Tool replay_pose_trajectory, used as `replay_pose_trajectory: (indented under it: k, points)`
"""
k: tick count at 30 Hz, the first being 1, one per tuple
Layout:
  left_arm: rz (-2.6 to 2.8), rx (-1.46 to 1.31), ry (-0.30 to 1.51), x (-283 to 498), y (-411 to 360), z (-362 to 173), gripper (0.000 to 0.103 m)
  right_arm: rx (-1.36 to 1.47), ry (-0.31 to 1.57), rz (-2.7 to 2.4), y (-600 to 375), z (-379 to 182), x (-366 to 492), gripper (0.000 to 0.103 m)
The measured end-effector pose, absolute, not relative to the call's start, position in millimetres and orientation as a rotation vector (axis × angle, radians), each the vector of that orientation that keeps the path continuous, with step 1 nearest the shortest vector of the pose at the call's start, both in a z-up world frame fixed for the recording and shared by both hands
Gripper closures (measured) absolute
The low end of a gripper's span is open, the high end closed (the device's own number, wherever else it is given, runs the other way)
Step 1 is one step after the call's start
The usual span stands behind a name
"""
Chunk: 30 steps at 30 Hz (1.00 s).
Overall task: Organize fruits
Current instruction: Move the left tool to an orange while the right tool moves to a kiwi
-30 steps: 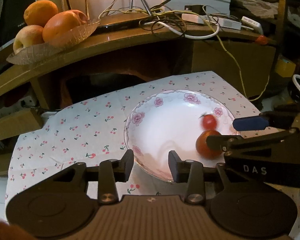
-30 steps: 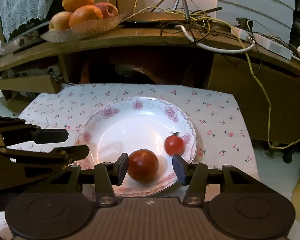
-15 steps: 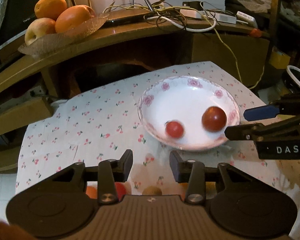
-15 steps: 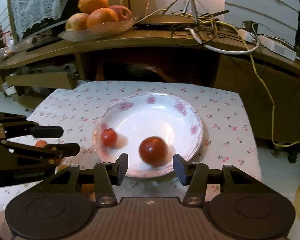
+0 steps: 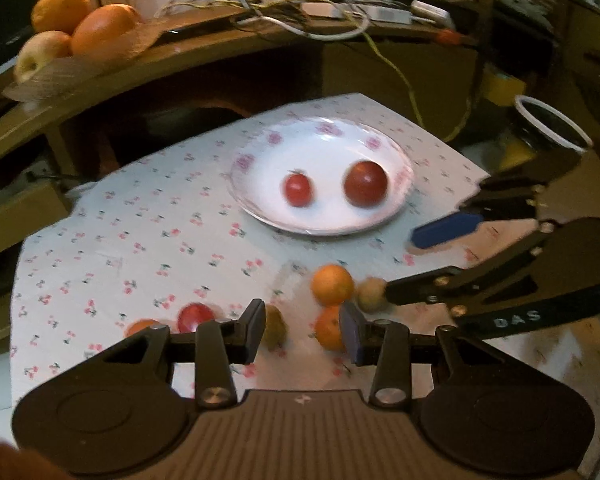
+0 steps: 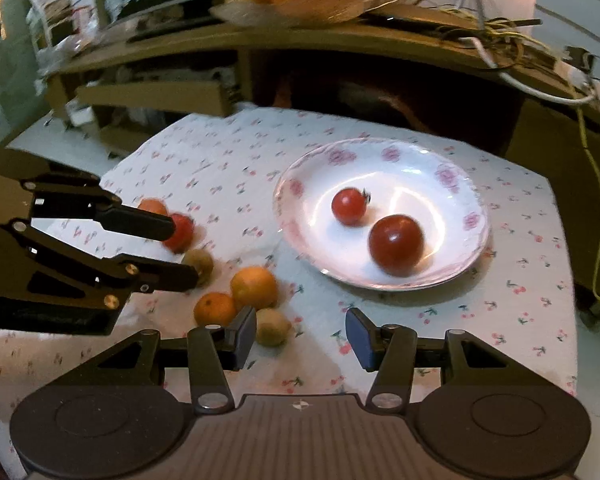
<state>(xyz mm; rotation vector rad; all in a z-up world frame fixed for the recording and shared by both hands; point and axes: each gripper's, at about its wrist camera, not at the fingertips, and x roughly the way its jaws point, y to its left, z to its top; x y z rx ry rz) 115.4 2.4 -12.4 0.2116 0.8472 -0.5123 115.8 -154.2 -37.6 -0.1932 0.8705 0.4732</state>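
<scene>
Cherry-print cloth covers the worktop [image 6: 532,280]; floral plate [image 6: 460,160] holds a big tomato [image 6: 396,244] and small tomato [image 6: 350,206]. Oranges [image 6: 254,286], kiwis [image 6: 273,332] sit loose beside it. Left hand-held gripper [image 5: 302,330] and right hand-held gripper [image 6: 300,334] both spread wide, grasping nothing.

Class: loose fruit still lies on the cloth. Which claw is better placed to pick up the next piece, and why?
Probably the left claw: open, with an orange and a green fruit between its fingers.

The left gripper [image 5: 303,330] has its fingers [image 5: 255,330] wide apart and holds nothing. The right gripper [image 6: 301,338] is spread wide too, empty, close beside the left one.
</scene>
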Motion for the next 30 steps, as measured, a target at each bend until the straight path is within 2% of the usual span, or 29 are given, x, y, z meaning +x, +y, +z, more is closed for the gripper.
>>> replay_pose_trajectory:
  k: [7,13,15,19,21,27,30]
  points:
    - [-0.574,0.249,0.874,108.1,-5.1,-22.3,0.057,-0.245,0.892,0.554,-140.9,-47.0,113.9,0.052]
    - [-0.603,0.266,0.884,108.3,-13.6,-30.0,0.057,-0.262,0.912,0.57,-139.2,-54.9,117.6,0.057]
    - [-0.598,0.277,0.883,110.4,-14.7,-33.2,0.057,-0.254,0.925,0.577,-140.6,-57.7,119.5,0.062]
    - [-0.601,0.276,0.892,116.3,-16.4,-39.1,0.057,-0.272,0.916,0.587,-138.7,-60.5,118.5,0.065]
    - [-0.611,0.277,0.89,118.0,-18.8,-40.7,0.057,-0.265,0.919,0.587,-139.5,-59.6,119.9,0.076]
    - [-0.611,0.28,0.888,120.5,-24.7,-45.2,0.058,-0.253,0.931,0.575,-147.7,-55.2,121.7,0.076]
    - [-0.612,0.295,0.895,118.8,-26.3,-44.0,0.062,-0.254,0.929,0.575,-152.6,-52.4,120.1,0.076]
